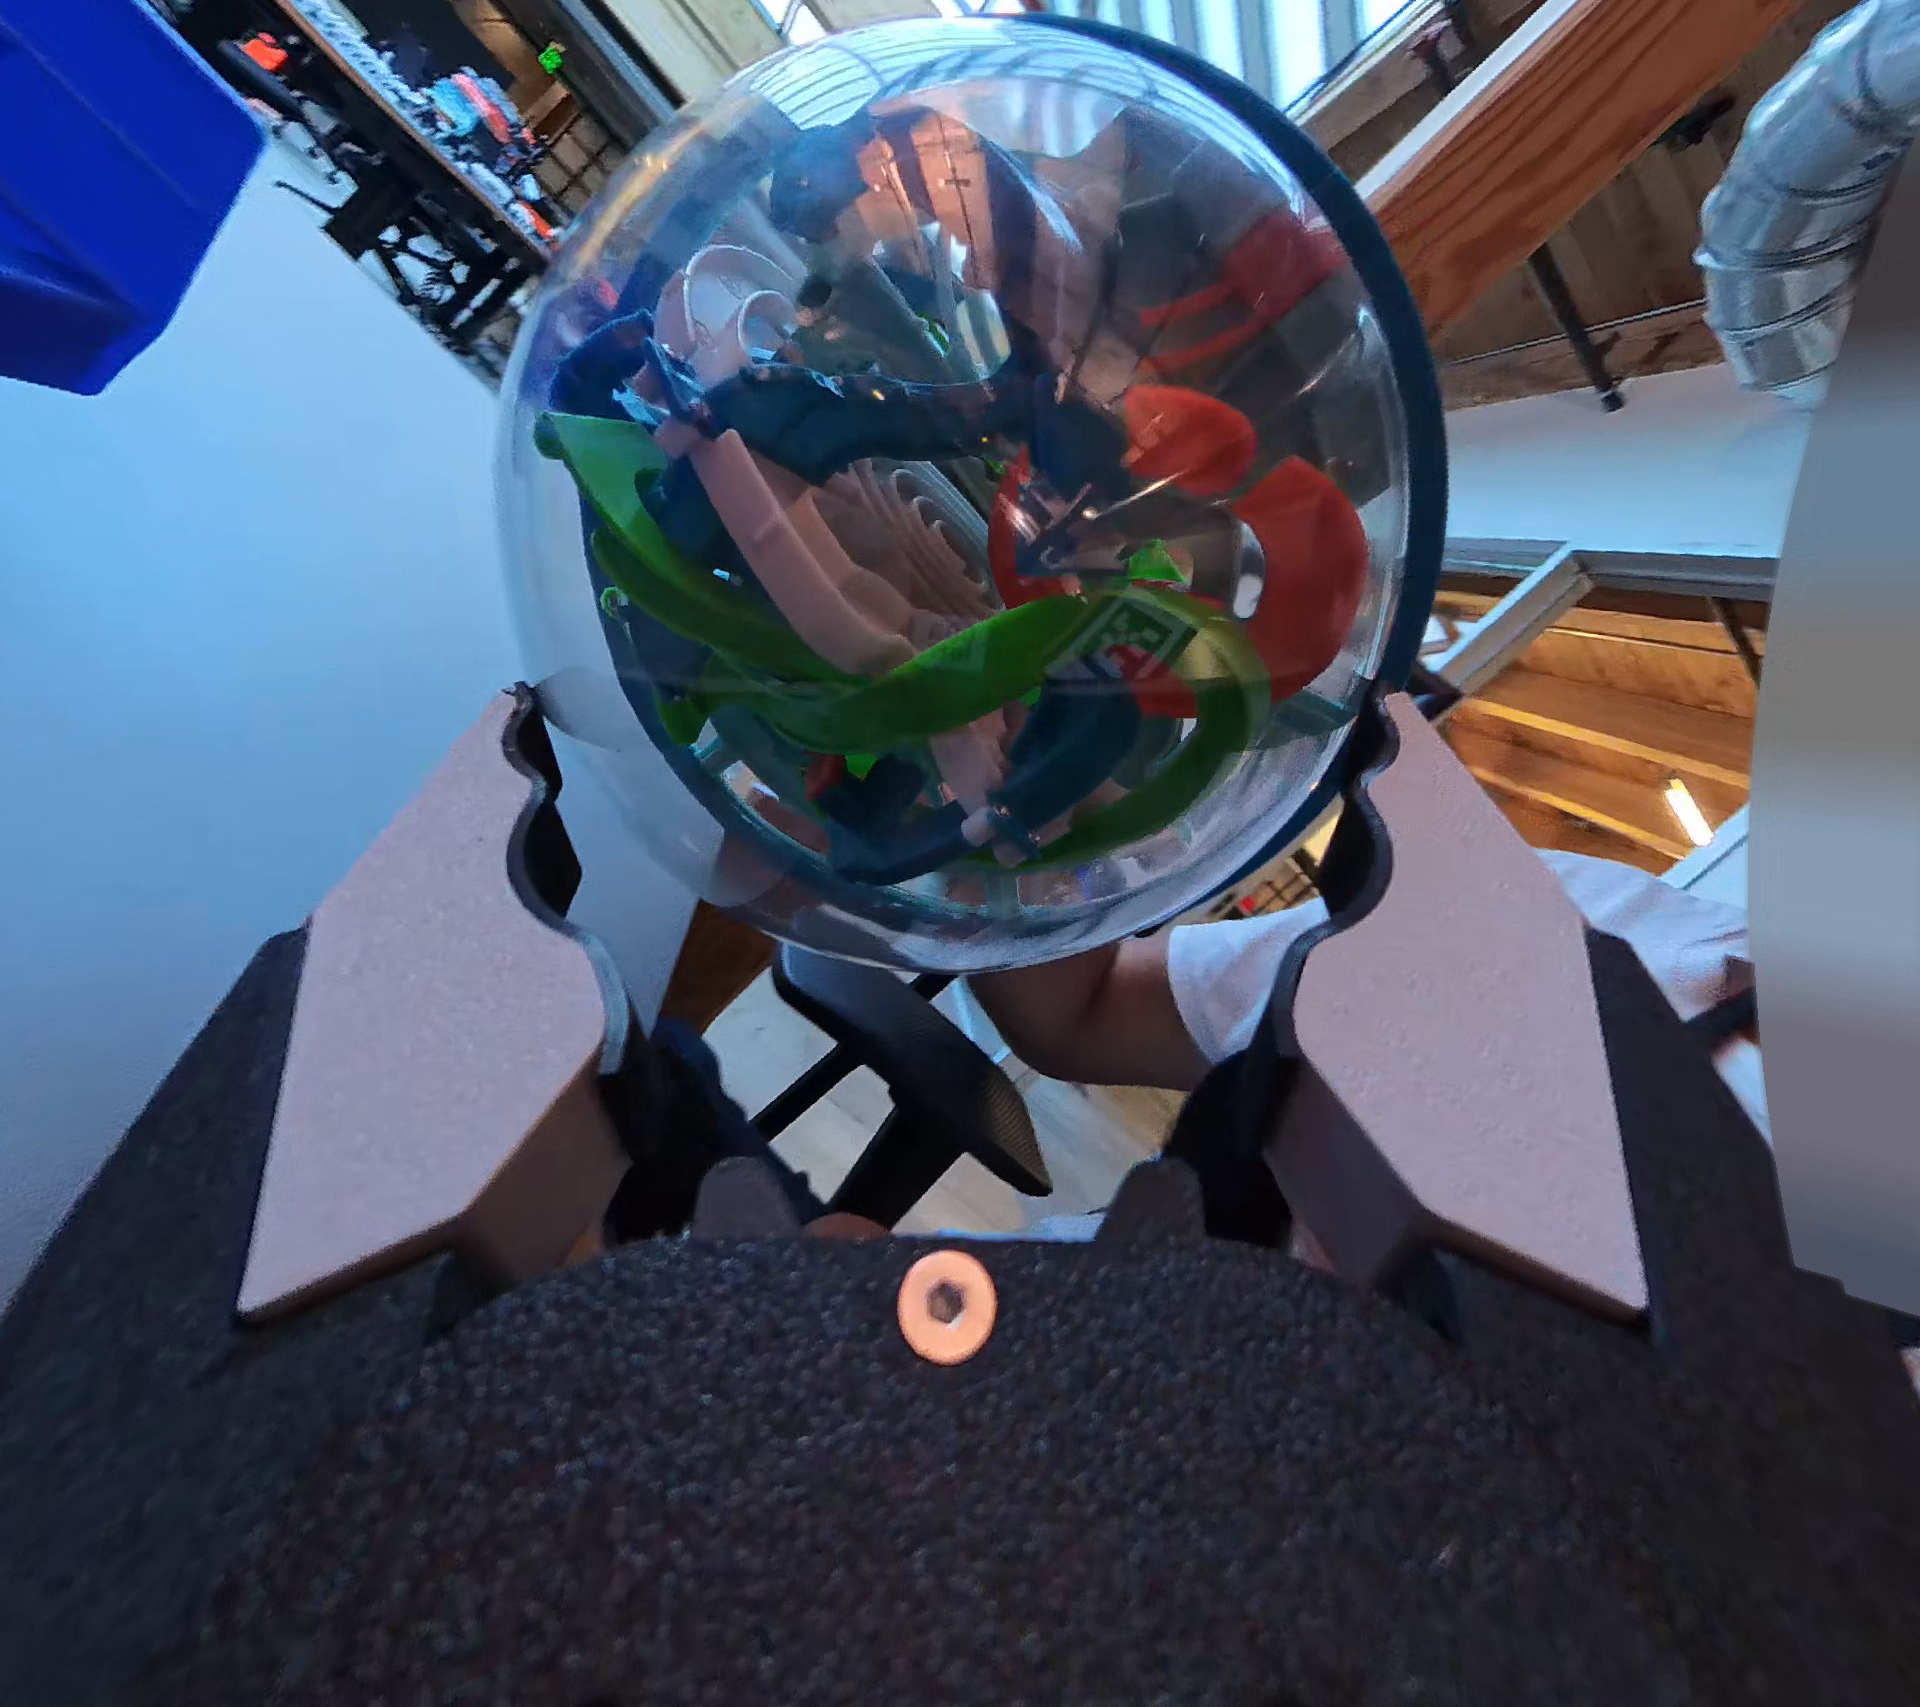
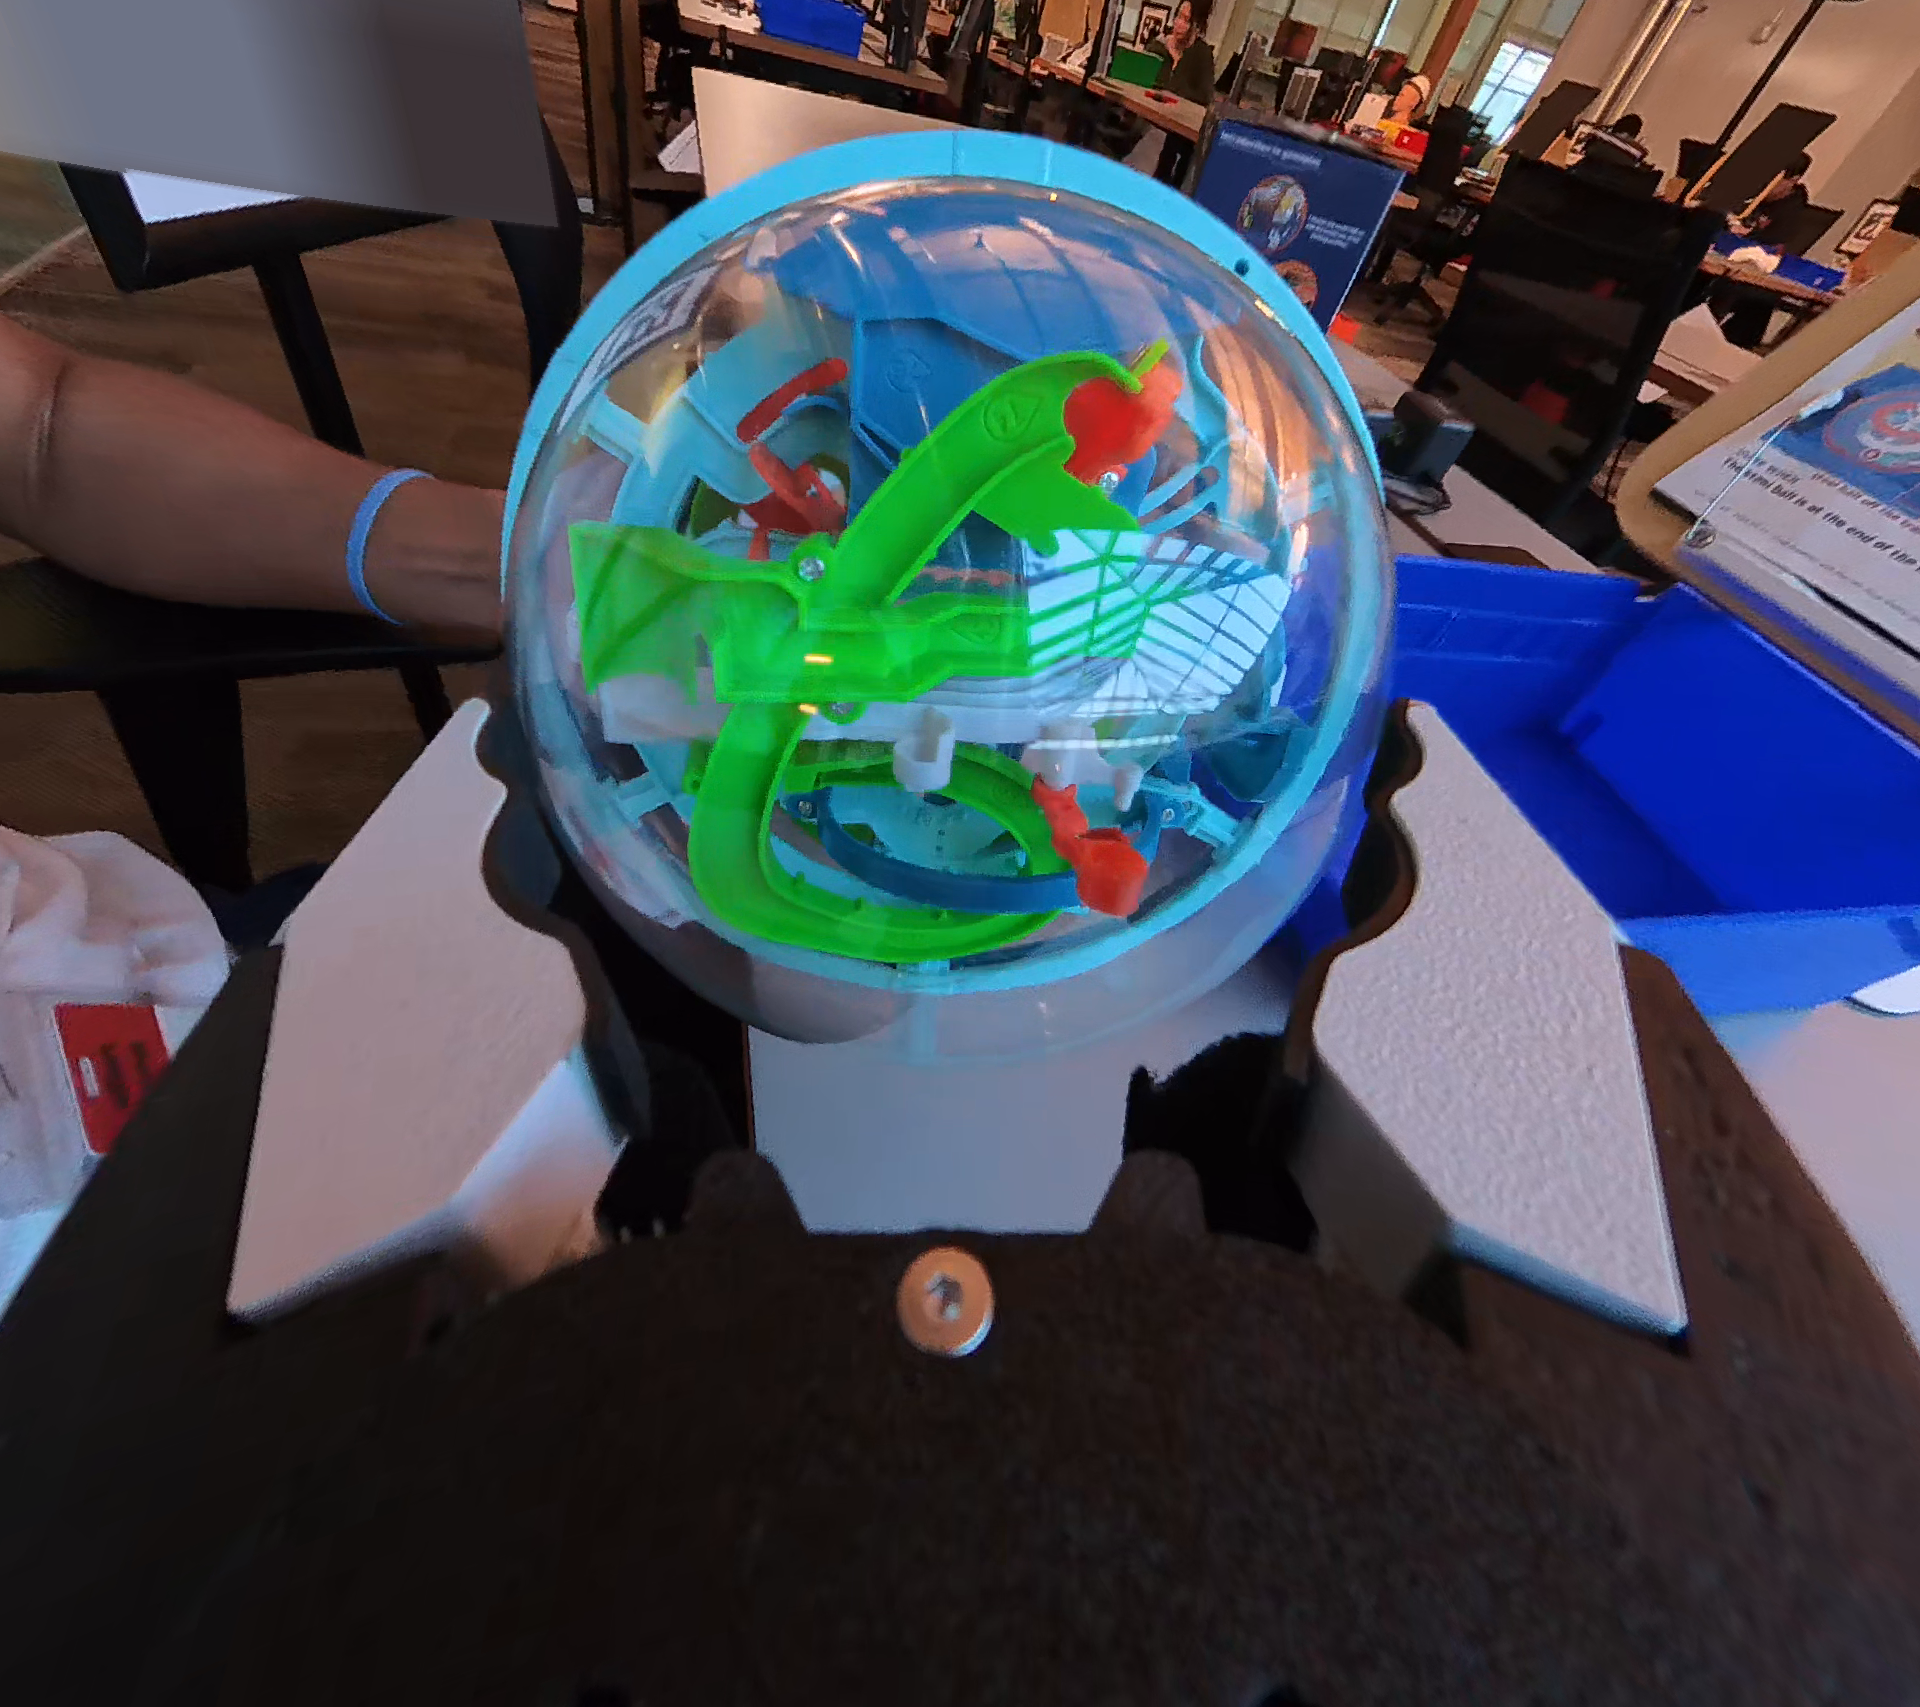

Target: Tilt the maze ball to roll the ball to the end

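You hold the maze ball (image 1: 966, 494) clamped between both the left gripper (image 1: 951, 784) and right gripper (image 2: 940, 810), lifted near the blue bin (image 2: 1683, 784), with your wristbanded forearm (image 2: 239, 504) behind it.

A blue plastic bin (image 2: 1683, 753) stands on the white table (image 2: 1496, 514) at the right, near an instruction sheet (image 2: 1829, 452) at the table's right edge, a white cloth (image 2: 94, 909) lies at the left, and a silver ventilation duct (image 1: 1808, 203) runs under the wooden ceiling beam (image 1: 1621, 57).
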Tool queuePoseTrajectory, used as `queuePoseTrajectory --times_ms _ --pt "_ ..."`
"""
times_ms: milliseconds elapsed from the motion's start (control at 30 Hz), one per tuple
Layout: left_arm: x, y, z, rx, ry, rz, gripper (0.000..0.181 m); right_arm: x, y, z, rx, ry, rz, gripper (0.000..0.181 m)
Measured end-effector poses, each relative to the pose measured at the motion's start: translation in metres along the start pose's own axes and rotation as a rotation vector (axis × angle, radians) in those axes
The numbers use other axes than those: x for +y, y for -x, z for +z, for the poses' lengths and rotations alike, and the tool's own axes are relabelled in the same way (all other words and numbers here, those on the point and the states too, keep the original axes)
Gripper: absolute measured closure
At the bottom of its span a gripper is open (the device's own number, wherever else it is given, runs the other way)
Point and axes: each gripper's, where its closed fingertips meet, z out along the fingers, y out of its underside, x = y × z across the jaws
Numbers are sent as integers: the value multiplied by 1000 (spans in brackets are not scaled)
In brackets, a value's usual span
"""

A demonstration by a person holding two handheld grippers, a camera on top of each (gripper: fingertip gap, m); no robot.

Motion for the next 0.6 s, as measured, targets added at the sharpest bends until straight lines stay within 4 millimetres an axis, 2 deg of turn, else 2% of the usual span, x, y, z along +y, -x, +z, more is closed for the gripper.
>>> queuePoseTrajectory --times_ms 167,333,500,600 --pt "13 21 -4 -137 42 70 37 38 0 4 -31 41 3 30" --pt "19 38 -4 -249 67 131 37 67 -6 6 -53 59 0 30" --pt "35 36 -7 -244 119 153 41 65 -2 2 -132 -35 -7 30" --pt "38 37 -11 -262 188 185 45 64 -4 2 -180 -57 2 30"
